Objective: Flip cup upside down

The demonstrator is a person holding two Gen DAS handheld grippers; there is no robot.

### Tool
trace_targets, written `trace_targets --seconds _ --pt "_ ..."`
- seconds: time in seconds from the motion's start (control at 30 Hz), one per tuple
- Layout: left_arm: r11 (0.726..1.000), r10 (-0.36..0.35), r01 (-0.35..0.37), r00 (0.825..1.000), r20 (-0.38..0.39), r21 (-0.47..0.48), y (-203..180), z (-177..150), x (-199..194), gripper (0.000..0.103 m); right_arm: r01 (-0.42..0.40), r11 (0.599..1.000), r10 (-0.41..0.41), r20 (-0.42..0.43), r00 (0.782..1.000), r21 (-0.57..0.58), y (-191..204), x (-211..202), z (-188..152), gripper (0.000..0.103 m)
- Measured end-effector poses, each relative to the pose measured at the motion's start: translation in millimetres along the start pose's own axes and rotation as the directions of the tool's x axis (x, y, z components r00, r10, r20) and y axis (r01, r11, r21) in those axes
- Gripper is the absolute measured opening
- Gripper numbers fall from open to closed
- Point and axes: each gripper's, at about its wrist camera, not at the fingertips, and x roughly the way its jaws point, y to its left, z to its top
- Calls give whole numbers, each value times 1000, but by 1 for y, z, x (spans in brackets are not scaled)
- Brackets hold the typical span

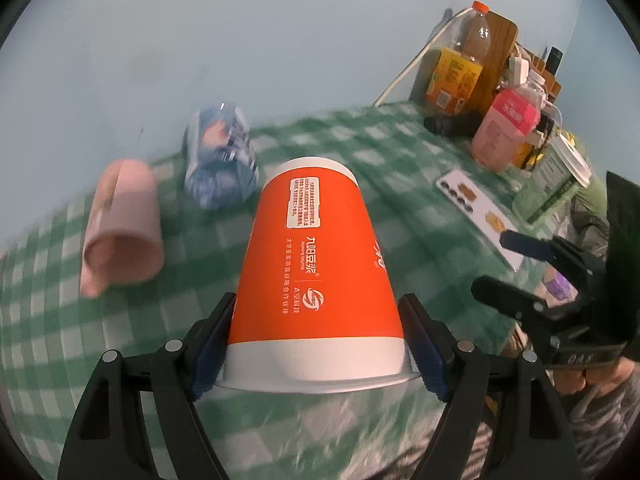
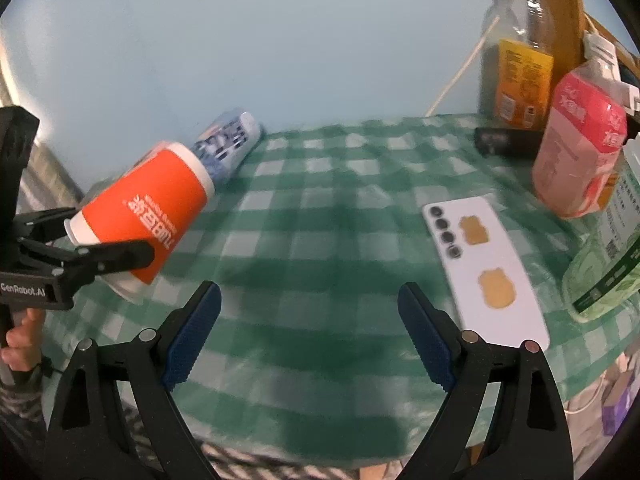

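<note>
Your left gripper (image 1: 316,344) has its jaws clenched on the orange cup (image 1: 316,280) near its rim — long axis pointing forward past the jaws, above the tabletop (image 2: 340,240). Your right gripper (image 2: 310,332) waits beside it, jaws released and empty — the turn is the left's.

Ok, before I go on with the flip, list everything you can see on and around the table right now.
Paper cup: one, orange with white bands, clamped in the left gripper, tilted above the cloth.
Pink cup: one, lying on its side, far left.
Patterned cup: one, blue and white, on its side near the wall.
Phone: one, white with two tan stickers, flat on the right.
Juice bottle: one, orange cap, yellow label, back right.
Pink bottle: one, right of the phone.
Green-labelled container: one, right edge.
Tablecloth: green and white check.
Left gripper: closed on the paper cup.
Right gripper: open, empty, over the cloth.
</note>
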Motion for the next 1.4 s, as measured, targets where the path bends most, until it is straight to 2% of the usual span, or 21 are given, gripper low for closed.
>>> trace_targets --seconds 0.23,0.4,0.73,0.93,1.1,1.2,1.4 --pt "1000 0 0 1000 -3 -9 10 -29 -6 82 -39 998 37 -43 998 -42 24 9 -6 89" --pt "1000 19 -19 999 -48 -11 12 -43 10 83 -58 997 55 -59 997 -53 33 15 -6 89" --pt "999 49 -49 998 -24 -9 14 -42 3 86 -68 997 65 -65 996 -41 40 17 -3 89" --pt "999 9 -8 1000 24 -46 23 -40 -19 87 -76 997 74 -68 995 -24 45 15 2 89" --pt "998 8 -3 997 79 -65 33 -37 -45 89 -97 995 99 -98 990 19 58 14 14 89" --pt "996 42 -34 995 95 -84 46 -34 -56 91 -123 989 134 -144 980 84 67 20 24 89" --pt "985 127 -119 990 63 -123 73 -31 -52 92 -131 972 176 -236 956 195 85 40 43 89"
